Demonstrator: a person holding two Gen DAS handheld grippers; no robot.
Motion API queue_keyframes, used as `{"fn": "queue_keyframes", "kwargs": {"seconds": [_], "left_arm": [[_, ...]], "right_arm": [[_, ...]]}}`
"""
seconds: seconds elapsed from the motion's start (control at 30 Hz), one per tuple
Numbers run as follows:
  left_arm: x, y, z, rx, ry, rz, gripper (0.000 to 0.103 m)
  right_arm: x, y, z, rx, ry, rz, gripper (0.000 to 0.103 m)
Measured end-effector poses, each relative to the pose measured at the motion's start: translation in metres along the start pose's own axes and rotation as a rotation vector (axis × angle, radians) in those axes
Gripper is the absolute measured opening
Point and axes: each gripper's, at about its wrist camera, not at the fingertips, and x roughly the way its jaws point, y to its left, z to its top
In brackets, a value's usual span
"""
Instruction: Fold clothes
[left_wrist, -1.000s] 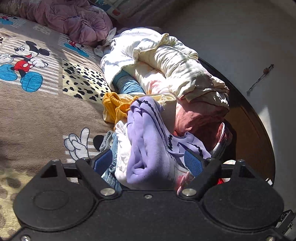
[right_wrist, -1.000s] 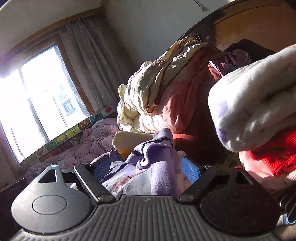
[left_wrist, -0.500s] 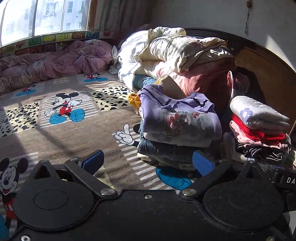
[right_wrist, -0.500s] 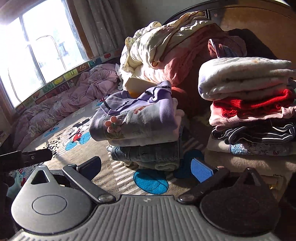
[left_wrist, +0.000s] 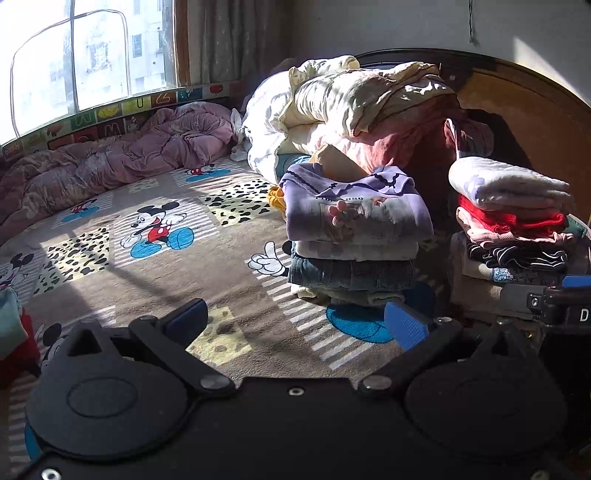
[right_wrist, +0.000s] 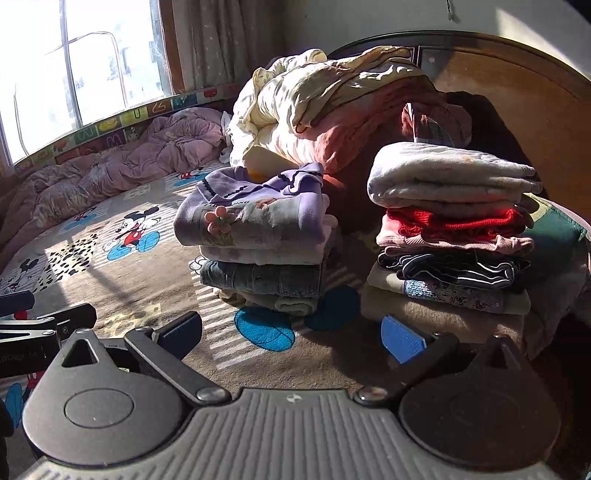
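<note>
Folded purple top (left_wrist: 354, 218) is seen stacked; both sets of jaws stand wide, empty (another garment likely needed next

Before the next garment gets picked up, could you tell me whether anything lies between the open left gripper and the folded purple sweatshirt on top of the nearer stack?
Nothing visible does. Only bare bedspread separates the left gripper from the purple sweatshirt.

My left gripper (left_wrist: 295, 325) and right gripper (right_wrist: 291, 332) both gape wide, nothing between their jaws.
</note>
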Motion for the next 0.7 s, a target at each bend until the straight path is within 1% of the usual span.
{"fn": "queue_keyframes", "kwargs": {"seconds": [0.27, 0.43, 0.63, 0.7], "left_arm": [[-0.015, -0.003, -0.001, -0.032, -0.031, -0.016, 0.103], [-0.019, -0.003, -0.002, -0.02, -0.046, 0.013, 0.103], [-0.027, -0.006, -0.003, -0.001, -0.056, -0.007, 0.103], [-0.029, -0.009, -0.004, 0.003, -0.044, -0.017, 0.103]], "right_arm": [[-0.007, 0.008, -0.011, -0.006, 0.007, -0.016, 0.102], [-0.012, 0.015, -0.012, -0.018, 0.003, -0.015, 0.102], [-0.02, 0.019, -0.011, -0.02, -0.016, -0.011, 0.102], [-0.023, 0.019, -0.012, -0.019, -0.018, -0.008, 0.102]]}}
